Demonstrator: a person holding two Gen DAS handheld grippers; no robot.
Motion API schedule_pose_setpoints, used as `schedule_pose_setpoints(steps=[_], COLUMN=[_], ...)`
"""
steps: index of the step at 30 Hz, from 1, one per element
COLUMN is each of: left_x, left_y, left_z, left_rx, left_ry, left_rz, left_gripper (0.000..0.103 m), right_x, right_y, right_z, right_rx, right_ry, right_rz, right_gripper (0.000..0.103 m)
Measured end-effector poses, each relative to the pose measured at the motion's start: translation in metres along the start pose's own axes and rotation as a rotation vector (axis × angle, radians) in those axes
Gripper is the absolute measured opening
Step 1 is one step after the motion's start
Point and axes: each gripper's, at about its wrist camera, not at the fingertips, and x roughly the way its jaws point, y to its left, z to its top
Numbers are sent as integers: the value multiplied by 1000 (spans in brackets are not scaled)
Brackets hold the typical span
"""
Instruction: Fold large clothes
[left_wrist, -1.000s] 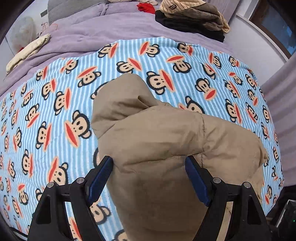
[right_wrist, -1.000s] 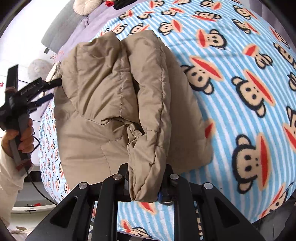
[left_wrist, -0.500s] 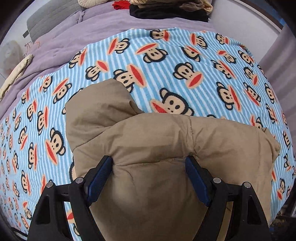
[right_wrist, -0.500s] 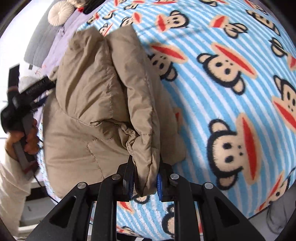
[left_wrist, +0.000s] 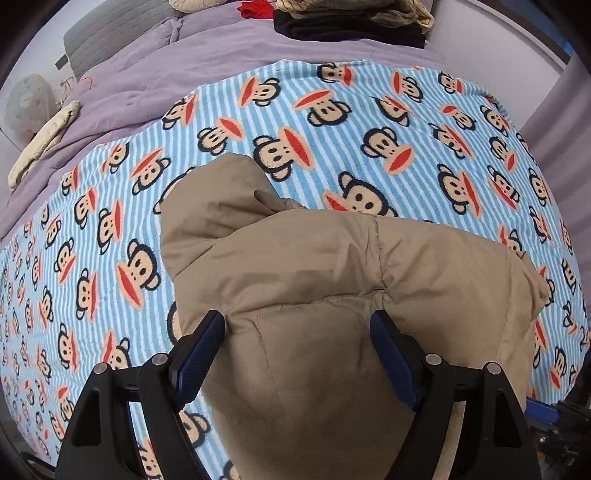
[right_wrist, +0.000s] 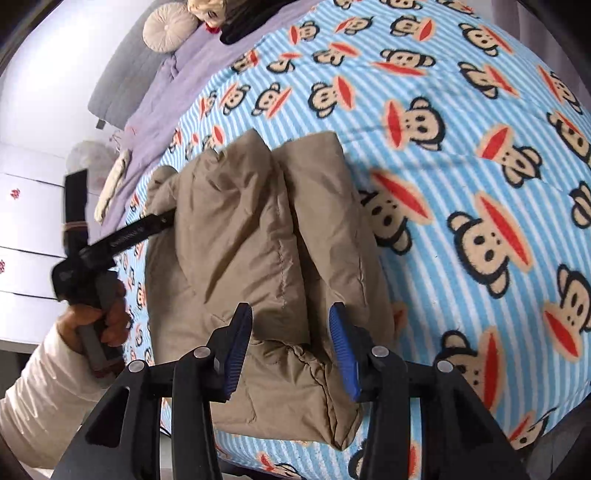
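Tan quilted down jacket (right_wrist: 258, 258) lies folded into a thick bundle on the monkey-print striped blanket (right_wrist: 461, 166), near the bed's front edge. Our right gripper (right_wrist: 291, 347) has its jaws apart, straddling the rolled hem at 6 o'clock in its view, gripping nothing. Our left gripper (left_wrist: 297, 354) also stands wide apart, the puffy top layer bulging between its blue pads (left_wrist: 201, 350); from the right wrist it shows at 9 o'clock (right_wrist: 162, 219), touching the bundle's side.

Risks as we judge them:
- Puffy fill will likely spring back; with neither gripper clamped, the top fold could creep open.
- The bundle sits close to the edge at 6 o'clock; a push could slide it off the slick blanket.
- Pulling the left gripper away may snag the layer and drag it askew.

Purple duvet (left_wrist: 258, 55) and a clothes pile (left_wrist: 351, 18) lie at 12 o'clock, well apart.
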Motion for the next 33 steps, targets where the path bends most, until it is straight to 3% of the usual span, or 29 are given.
schedule_pose_setpoints(steps=[7, 10, 20, 23, 25, 29, 30, 31, 33], left_x=[-26, -31, -22, -18, -16, -17, -17, -16, -14], left_y=[19, 23, 29, 38, 41, 45, 47, 50, 56], left_z=[-26, -40, -83, -86, -86, -85, -84, -84, -85], left_rx=[-26, -48, -79, -120, -134, -131, -135, -143, -161], left_ry=[3, 9, 80, 99, 108, 103, 104, 108, 117], left_rz=[-3, -11, -97, -138, -152, -149, -156, -167, -188], left_gripper=[81, 103, 103, 103, 103, 103, 103, 103, 103], right_x=[7, 10, 16, 3, -3, -1, 1, 3, 6], right_y=[-6, -5, 0, -2, -6, -17, -20, -23, -29], right_z=[-3, 1, 8, 13, 18, 29, 31, 32, 34], right_rx=[31, 17, -3, -27, -21, -7, -5, -3, 5], right_ry=[25, 32, 40, 0, -20, -10, -2, 7, 4], right_rz=[21, 7, -6, -28, -39, -47, -43, -39, -32], right_gripper=[54, 56, 61, 62, 75, 75, 77, 88, 88])
